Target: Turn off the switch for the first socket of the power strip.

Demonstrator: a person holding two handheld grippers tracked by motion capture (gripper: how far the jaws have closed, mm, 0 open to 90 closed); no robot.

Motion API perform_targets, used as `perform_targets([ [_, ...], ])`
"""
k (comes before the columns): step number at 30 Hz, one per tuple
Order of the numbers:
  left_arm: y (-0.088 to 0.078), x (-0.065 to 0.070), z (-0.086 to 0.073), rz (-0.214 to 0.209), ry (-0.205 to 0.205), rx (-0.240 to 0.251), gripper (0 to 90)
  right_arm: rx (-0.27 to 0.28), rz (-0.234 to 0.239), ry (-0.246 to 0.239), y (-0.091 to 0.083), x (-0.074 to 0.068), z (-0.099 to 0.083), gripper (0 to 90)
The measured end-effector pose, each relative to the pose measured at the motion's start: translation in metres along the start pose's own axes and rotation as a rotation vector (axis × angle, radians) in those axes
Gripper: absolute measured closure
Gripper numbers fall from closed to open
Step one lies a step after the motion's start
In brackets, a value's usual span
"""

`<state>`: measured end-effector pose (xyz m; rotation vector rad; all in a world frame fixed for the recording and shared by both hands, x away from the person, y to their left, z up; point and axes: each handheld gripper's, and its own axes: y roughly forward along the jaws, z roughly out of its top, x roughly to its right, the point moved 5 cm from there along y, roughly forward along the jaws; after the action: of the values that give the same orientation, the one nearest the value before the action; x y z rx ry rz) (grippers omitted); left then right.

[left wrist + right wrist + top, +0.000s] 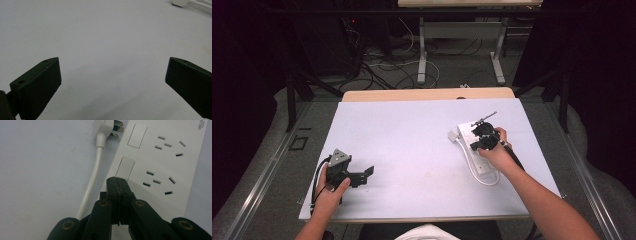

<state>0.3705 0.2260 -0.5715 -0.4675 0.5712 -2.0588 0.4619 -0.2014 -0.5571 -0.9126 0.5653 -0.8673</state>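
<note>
A: Now, what is sitting nearest the person's edge of the tabletop [412, 150]?

B: The left claw [368, 172] is resting there in the left hand [331, 192], well apart from the white power strip [477, 150] and on the near left of it. Its jaws are standing wide apart with nothing between them; in the left gripper view they are framing bare white surface.

A: And the power strip itself?

B: It is lying flat farther in, toward the right side of the white tabletop. Its white cable [472, 167] is looping along the strip's near and left side, and the white plug [453, 135] is lying just beside the strip's far left corner, its metal prongs showing in the right gripper view [108, 128].

A: What is the right claw doing?

B: The right claw [117, 185], held in the right hand [497, 152], is hovering right over the power strip. Its jaws are pressed fully together and gripping nothing. In the right gripper view the closed tips are pointing at one of the strip's rectangular switches [125, 168]; whether they are touching it I cannot tell. The sockets [160, 182] are sitting just beside that switch.

A: Anything past the strip?

B: Beyond it, the tabletop's wooden far edge [427, 94] is showing, then the floor with cables [382, 65].
</note>
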Motion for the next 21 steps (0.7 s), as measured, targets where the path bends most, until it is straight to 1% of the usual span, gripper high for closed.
perform_targets([
  [1,0.0001,0.0,-0.0001,0.001,-0.001,-0.001,0.2,0.006,0.001,0.001,0.0005,-0.0004,0.0,90.0],
  [3,0.0002,0.0002,-0.0002,0.001,0.001,-0.003,0.2,-0.005,-0.002,-0.002,-0.0005,-0.0005,-0.0006,90.0],
  [5,0.0001,-0.0002,-0.0003,0.003,0.012,-0.005,0.2,-0.006,-0.001,-0.004,-0.0007,-0.0009,-0.0008,90.0],
  [9,-0.0001,0.0005,-0.0005,0.001,0.0,-0.002,0.2,-0.005,-0.003,-0.005,-0.0011,-0.0017,-0.0006,90.0],
  [10,-0.0003,0.0004,-0.0005,0.002,0.002,-0.002,0.2,-0.006,-0.006,-0.002,-0.0011,-0.0017,-0.0005,90.0],
  [11,-0.0006,0.0006,-0.0006,0.002,0.0,-0.003,0.2,-0.008,-0.012,0.02,-0.0017,-0.0031,-0.0006,90.0],
  [12,-0.0009,0.0002,-0.0005,0.003,0.009,-0.004,0.2,-0.011,-0.007,0.005,-0.0022,-0.0022,-0.0005,90.0],
  [13,-0.0009,0.0005,-0.0005,0.001,0.009,-0.004,0.2,-0.01,-0.005,0.006,-0.0027,-0.0023,-0.0003,90.0],
  [14,-0.0007,0.0006,-0.0004,0.0,0.011,-0.003,0.2,0.01,-0.003,0.012,-0.0018,-0.0024,0.0003,90.0],
  [15,-0.0007,0.0004,-0.0004,-0.001,0.016,-0.004,0.2,0.0,-0.012,0.013,-0.0032,-0.002,0.0,90.0],
  [16,-0.0008,0.0005,-0.0005,-0.002,0.016,-0.006,0.2,0.004,-0.005,0.003,-0.0042,-0.0013,-0.0001,89.9],
  [17,-0.0007,0.0006,-0.0003,-0.003,0.015,-0.003,0.2,0.022,0.004,0.001,-0.0037,-0.0009,0.0004,89.7],
  [18,-0.0006,0.0005,-0.0002,-0.003,0.015,-0.002,0.2,0.006,-0.014,0.018,-0.0051,-0.0008,0.0002,89.6],
  [19,-0.0005,0.0005,-0.0001,-0.004,0.015,-0.002,0.2,0.009,-0.002,0.01,-0.0059,-0.0005,0.0001,89.5],
  [20,-0.0005,0.001,-0.0002,-0.004,0.009,-0.002,0.2,0.017,-0.004,0.007,-0.0061,0.0003,0.0003,89.2],
  [21,-0.0004,0.0012,-0.0001,-0.004,0.006,-0.001,0.2,0.014,-0.003,0.01,-0.0069,0.0005,0.0002,89.0],
])
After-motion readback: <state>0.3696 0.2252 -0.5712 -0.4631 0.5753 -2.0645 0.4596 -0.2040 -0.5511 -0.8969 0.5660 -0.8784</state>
